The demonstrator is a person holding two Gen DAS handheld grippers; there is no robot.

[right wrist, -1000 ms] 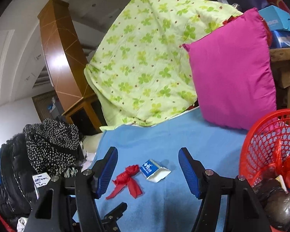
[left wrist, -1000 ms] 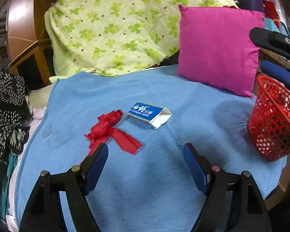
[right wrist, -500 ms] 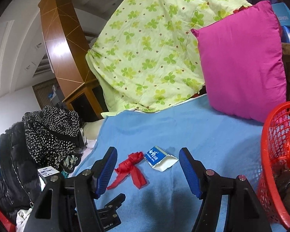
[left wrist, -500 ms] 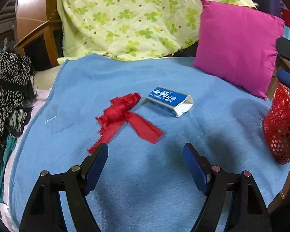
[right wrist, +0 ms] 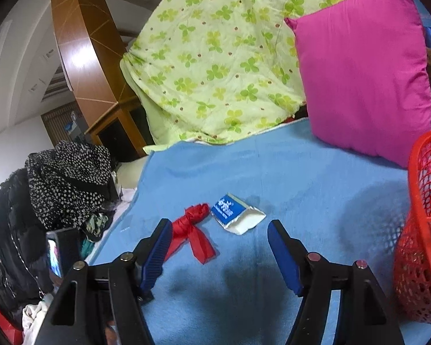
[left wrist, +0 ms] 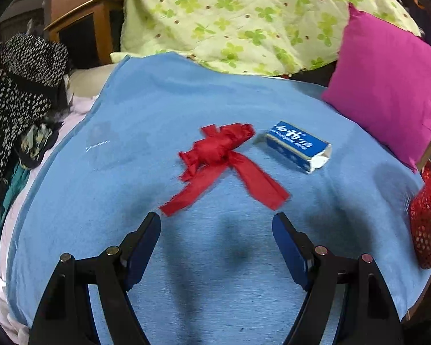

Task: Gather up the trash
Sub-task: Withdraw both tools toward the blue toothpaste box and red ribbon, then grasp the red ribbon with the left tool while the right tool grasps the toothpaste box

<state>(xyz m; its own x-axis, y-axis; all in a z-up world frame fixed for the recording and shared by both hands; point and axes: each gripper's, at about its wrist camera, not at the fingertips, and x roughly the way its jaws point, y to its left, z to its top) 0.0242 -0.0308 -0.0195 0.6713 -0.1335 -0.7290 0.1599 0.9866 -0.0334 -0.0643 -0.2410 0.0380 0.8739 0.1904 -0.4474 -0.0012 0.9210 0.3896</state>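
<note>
A crumpled red ribbon bow (left wrist: pixel 221 155) (right wrist: pixel 191 230) lies on the blue blanket (left wrist: pixel 158 115) (right wrist: pixel 316 178), with an opened blue and white carton (left wrist: pixel 298 146) (right wrist: pixel 235 212) just to its right. My left gripper (left wrist: pixel 217 230) hovers open just short of the ribbon's tails, nothing between its fingers. My right gripper (right wrist: pixel 217 235) is also empty and its jaws are opening; its left finger overlaps the ribbon in the right wrist view. A red mesh basket (right wrist: pixel 422 230) (left wrist: pixel 428 224) with some trash in it stands at the right edge.
A magenta pillow (left wrist: pixel 388 97) (right wrist: pixel 362 72) leans at the back right beside a green clover-print quilt (left wrist: pixel 238 17) (right wrist: pixel 215 57). Dotted black clothing (left wrist: pixel 17 92) (right wrist: pixel 66 181) is piled off the blanket's left edge, with a wooden cabinet (right wrist: pixel 83 51) behind.
Both grippers have moved closer to the ribbon and carton and lower; the left wrist view swung so the ribbon is now centred. The right gripper's jaws have widened slightly.
</note>
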